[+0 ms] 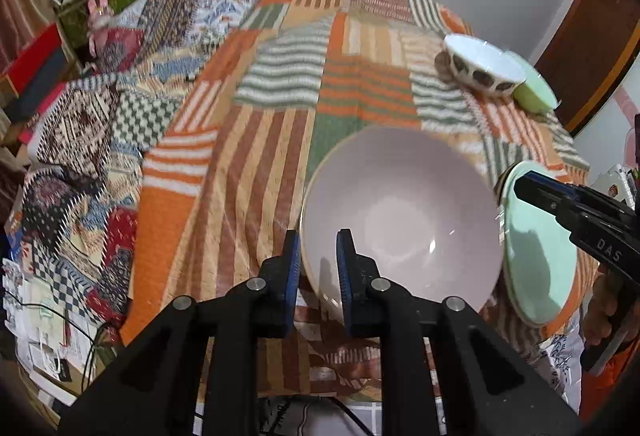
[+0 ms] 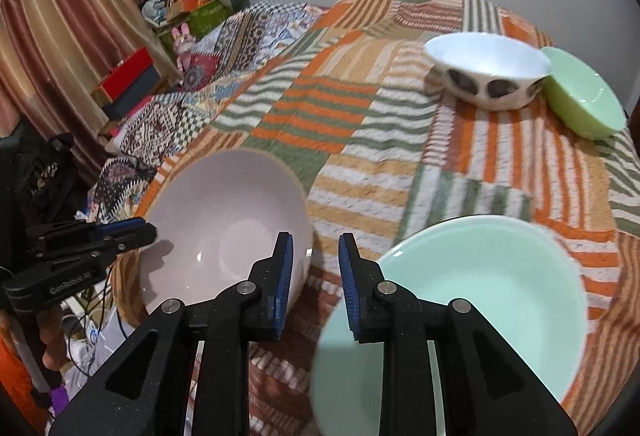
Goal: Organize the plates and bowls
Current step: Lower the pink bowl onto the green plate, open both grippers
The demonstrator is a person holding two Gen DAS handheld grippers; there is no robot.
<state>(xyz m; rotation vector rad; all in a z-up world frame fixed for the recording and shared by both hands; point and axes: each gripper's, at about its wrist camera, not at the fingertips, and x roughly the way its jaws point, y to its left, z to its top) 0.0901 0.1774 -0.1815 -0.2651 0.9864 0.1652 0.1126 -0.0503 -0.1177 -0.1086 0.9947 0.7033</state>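
Both grippers open: left gripper point(image 1: 318, 268) straddles glossy pink bowl point(image 1: 400, 212) rim.

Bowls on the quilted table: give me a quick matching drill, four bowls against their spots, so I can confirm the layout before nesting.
Things:
1. pale pink bowl
2. mint bowl
3. white patterned bowl
4. lime green bowl

Places:
A. far side, touching the lime one
B. near edge, at the right gripper
C. far right corner
D. near edge, rim between the left gripper fingers

Pairs: 1-D, 2-B, 3-A, 4-C
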